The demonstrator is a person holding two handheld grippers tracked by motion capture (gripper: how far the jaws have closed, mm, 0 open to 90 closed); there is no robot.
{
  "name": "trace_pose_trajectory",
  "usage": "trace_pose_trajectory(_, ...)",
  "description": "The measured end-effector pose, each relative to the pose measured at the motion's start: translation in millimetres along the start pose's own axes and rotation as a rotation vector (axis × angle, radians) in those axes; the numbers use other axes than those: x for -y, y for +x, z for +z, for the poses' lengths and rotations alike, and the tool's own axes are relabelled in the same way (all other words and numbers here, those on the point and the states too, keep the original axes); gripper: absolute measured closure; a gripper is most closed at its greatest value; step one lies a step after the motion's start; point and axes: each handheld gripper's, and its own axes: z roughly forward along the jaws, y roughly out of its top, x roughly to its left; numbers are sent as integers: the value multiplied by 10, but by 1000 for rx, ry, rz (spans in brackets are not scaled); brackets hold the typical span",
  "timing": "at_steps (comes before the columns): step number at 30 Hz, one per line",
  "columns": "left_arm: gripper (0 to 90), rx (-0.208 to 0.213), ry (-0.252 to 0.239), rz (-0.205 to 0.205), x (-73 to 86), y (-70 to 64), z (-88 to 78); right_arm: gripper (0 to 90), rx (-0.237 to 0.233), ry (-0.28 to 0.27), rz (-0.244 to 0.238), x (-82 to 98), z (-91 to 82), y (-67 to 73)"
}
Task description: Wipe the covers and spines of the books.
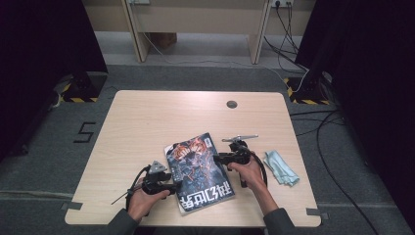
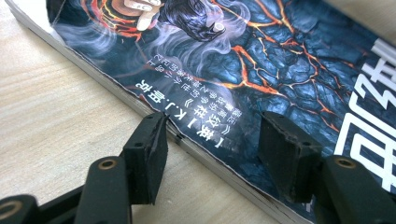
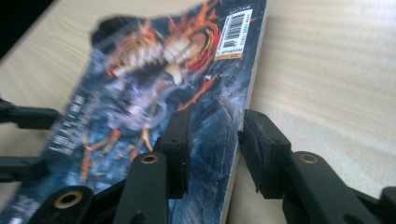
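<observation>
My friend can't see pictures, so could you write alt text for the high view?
A person's two hands hold black grippers at either side of a magazine with a dark, fiery cover, lying on a light wooden table: the left gripper at its left edge, the right gripper at its right edge. A crumpled pale blue cloth lies to the right.

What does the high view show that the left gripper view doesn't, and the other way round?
High view alone: the whole table, a light blue cloth to the right of the book, both hands, and the right gripper at the book's right edge. Left gripper view alone: the small white print on the cover, and the left gripper's fingers straddling the book's edge, one over the table and one over the cover. Both: the book lying flat on the wood.
</observation>
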Motion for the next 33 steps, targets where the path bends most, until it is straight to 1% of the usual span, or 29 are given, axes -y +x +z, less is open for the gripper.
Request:
trace_pose_trajectory(1, 420, -2, 1, 0, 0, 0, -1, 661, -17, -17, 3, -14, -22, 0)
trace_pose_trajectory(2, 420, -3, 0, -1, 1, 1, -2, 675, -39, -42, 19, -28, -54, 6)
trace_pose_trajectory(4, 419, -8, 3, 2, 6, 3, -9, 707, -73, -67, 25, -46, -95, 29)
trace_pose_trajectory(6, 419, -8, 3, 1, 7, 10, -12, 735, -118, -92, 37, -69, -125, 74)
trace_pose_trajectory(7, 419, -9, 3, 0, 9, 12, -13, 735, -123, -99, 22, -90, -137, 117)
trace_pose_trajectory(10, 420, -14, 2, 1, 11, 11, -15, 733, -74, -61, -50, -123, -139, 247)
trace_pose_trajectory(11, 420, -14, 2, -2, 12, 11, -17, 734, -73, -56, -51, -131, -133, 273)
trace_pose_trajectory(13, 420, -14, 2, -2, 14, 13, -18, 738, -85, -55, -52, -151, -146, 289)
trace_pose_trajectory(14, 420, -15, 1, 0, 14, 11, -16, 738, -85, -50, -61, -160, -157, 300)
trace_pose_trajectory(16, 420, -14, 2, 2, 11, 13, -16, 735, -62, -30, -86, -171, -149, 321)
trace_pose_trajectory(17, 419, -15, 1, -1, 13, 11, -16, 735, -56, -28, -82, -168, -144, 324)
trace_pose_trajectory(18, 420, -16, 0, 2, 15, 9, -15, 730, -39, -24, -83, -161, -139, 329)
trace_pose_trajectory(19, 420, -17, 0, 5, 16, 7, -15, 719, -25, -14, -93, -157, -136, 330)
trace_pose_trajectory(22, 420, -16, 2, 4, 13, 8, -15, 715, -29, -7, -92, -155, -132, 309)
trace_pose_trajectory(25, 420, -20, -1, 7, 17, 4, -15, 712, -36, -2, -80, -135, -136, 316)
trace_pose_trajectory(27, 420, -18, 1, 5, 12, 7, -12, 708, -21, 18, -91, -141, -152, 326)
trace_pose_trajectory(28, 421, -19, -2, 3, 16, 5, -11, 700, -21, 24, -93, -139, -158, 323)
trace_pose_trajectory(30, 421, -21, -4, 5, 20, 2, -13, 685, -20, 40, -77, -124, -175, 321)
trace_pose_trajectory(31, 421, -19, 0, 5, 15, 5, -12, 681, -26, 39, -72, -116, -175, 314)
trace_pose_trajectory(33, 420, -19, 0, 4, 14, 4, -12, 674, -12, 46, -69, -106, -171, 305)
